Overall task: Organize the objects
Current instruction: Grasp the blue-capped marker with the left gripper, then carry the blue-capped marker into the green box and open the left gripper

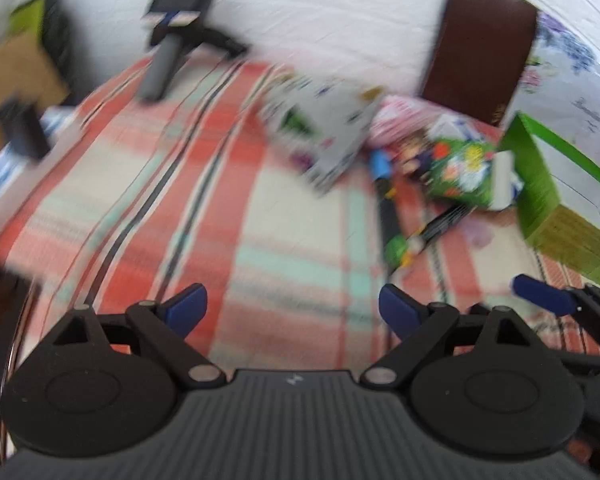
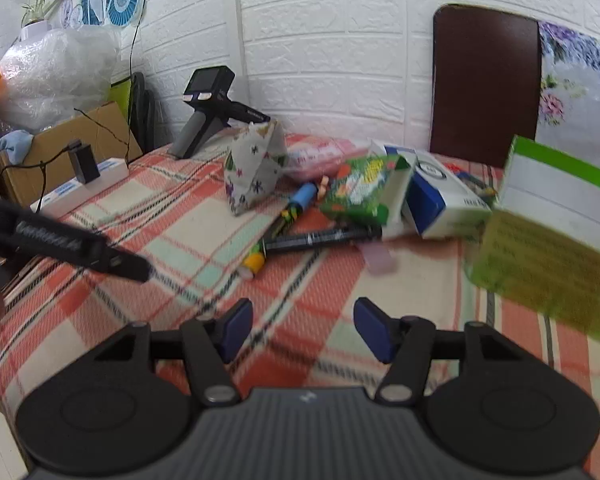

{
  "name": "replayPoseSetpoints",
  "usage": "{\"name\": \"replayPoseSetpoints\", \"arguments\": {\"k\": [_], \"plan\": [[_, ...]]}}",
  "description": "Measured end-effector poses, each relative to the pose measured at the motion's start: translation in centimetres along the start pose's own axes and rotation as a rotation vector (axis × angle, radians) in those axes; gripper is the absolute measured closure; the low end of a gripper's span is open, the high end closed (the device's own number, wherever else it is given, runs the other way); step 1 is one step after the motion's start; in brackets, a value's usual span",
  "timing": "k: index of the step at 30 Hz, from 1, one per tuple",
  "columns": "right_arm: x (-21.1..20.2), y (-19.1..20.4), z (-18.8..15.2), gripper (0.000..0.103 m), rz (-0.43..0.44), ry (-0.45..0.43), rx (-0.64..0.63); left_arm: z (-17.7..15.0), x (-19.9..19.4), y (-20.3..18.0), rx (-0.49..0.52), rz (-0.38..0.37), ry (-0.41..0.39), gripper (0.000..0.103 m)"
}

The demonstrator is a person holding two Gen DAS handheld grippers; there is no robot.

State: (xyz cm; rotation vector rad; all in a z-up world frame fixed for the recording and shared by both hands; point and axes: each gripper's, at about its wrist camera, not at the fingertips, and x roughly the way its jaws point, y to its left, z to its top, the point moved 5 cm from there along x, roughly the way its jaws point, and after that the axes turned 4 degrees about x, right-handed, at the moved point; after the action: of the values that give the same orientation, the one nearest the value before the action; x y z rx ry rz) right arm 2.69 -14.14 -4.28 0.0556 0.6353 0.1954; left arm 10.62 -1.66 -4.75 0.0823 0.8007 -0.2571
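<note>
A heap of small things lies on the plaid tablecloth (image 2: 204,236): a grey patterned pouch (image 2: 254,168), a pink pack (image 2: 320,156), a green snack packet (image 2: 360,188), a blue-and-white box (image 2: 440,196), a black marker (image 2: 320,238), a blue-capped pen (image 2: 296,204) and a pink eraser (image 2: 378,260). My right gripper (image 2: 306,328) hovers open in front of the heap, nothing between its blue pads. My left gripper (image 1: 293,308) stands wide open over bare cloth, left of the pouch (image 1: 320,128) and packet (image 1: 460,168). The left wrist view is blurred.
An open green carton (image 2: 548,240) fills the right side. A spare handheld gripper (image 2: 208,112) stands at the back by the white brick wall. A brown chair back (image 2: 484,80) rises behind the heap. At the left, a cardboard box (image 2: 80,140) and a power strip (image 2: 88,172).
</note>
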Motion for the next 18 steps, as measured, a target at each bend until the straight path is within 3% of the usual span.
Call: {"name": "replayPoseSetpoints", "arguments": {"k": [3, 4, 7, 9, 10, 11, 12, 14, 18], "plan": [[1.5, 0.7, 0.7, 0.045, 0.034, 0.029, -0.028, 2.4, 1.4, -2.0, 0.055, -0.062, 0.001, 0.010], [2.1, 0.9, 0.8, 0.045, 0.051, 0.043, -0.024, 3.0, 2.1, -2.1, 0.053, -0.085, 0.019, 0.016], [3.8, 1.9, 1.0, 0.045, 0.087, 0.046, -0.027, 4.7, 4.7, -2.6, 0.051, -0.113, 0.080, 0.051], [5.1, 2.4, 1.5, 0.046, 0.079, 0.023, -0.027, 5.6, 6.3, -2.6, 0.022, -0.125, 0.107, 0.054], [5.8, 2.4, 1.6, 0.051, 0.079, 0.026, -0.017, 5.8, 7.4, -2.7, 0.017, -0.125, 0.127, 0.057], [6.7, 2.5, 1.6, 0.075, 0.084, 0.044, -0.015, 6.0, 8.2, -2.6, -0.002, -0.143, 0.128, 0.057], [7.2, 2.5, 1.3, 0.079, 0.095, 0.063, -0.008, 5.8, 8.9, -2.5, -0.029, -0.158, 0.142, 0.060], [6.9, 2.4, 0.8, 0.083, 0.097, 0.042, -0.009, 5.3, 8.1, -2.6, -0.026, -0.139, 0.117, 0.077], [4.1, 2.3, -0.8, 0.083, 0.174, 0.050, 0.016, 2.0, 4.7, -2.9, -0.031, -0.184, 0.092, 0.080]]}}
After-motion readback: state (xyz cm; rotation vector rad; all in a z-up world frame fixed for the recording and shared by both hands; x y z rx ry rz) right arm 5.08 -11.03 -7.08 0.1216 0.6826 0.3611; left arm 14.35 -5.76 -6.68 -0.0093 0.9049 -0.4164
